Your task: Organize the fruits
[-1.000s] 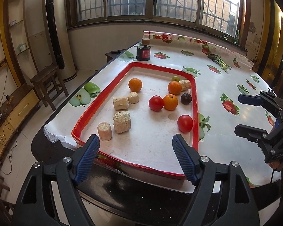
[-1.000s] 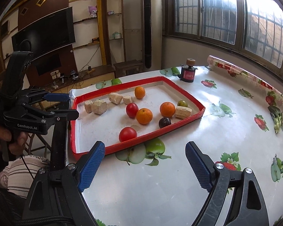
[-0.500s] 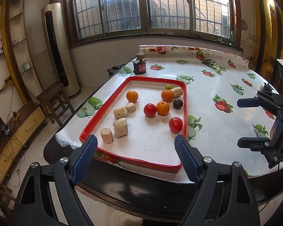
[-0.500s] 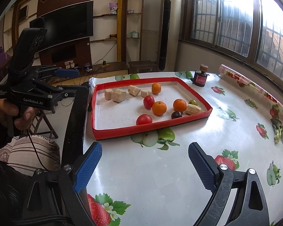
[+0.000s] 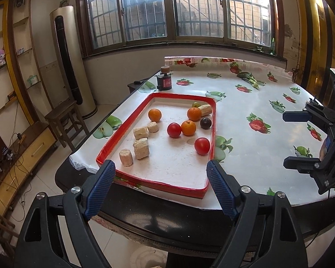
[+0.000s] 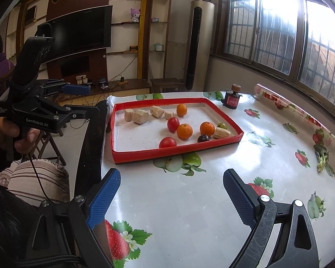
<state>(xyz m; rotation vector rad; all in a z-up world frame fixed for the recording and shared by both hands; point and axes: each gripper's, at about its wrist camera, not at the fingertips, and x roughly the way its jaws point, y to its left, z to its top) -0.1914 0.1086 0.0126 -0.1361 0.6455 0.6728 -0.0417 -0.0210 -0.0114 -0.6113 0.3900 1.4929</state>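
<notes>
A red-rimmed tray (image 5: 122,137) lies on the worktop (image 5: 245,102), which is covered by a fruit-print cloth, and every fruit sits inside the tray. Three oranges (image 5: 188,127) lie in the tray's middle and far part, one of them near the left rim. Two tomatoes (image 5: 202,145) rest nearer the right rim, and one of them touches the middle orange. A dark plum (image 5: 205,123) lies just beside the right rim, and a small green fruit (image 5: 196,104) sits in the far right corner, next to a pale chunk (image 5: 206,109). Four more pale chunks (image 5: 141,148) gather along the tray's left side. A dark bottle (image 5: 164,81) stands just beyond the tray's far end.

The left tongs (image 5: 160,188) hang before the tray's near rim, spread wide and empty. The right tongs (image 6: 170,198) hover off the tray's right side over bare cloth, also wide with nothing between them.
</notes>
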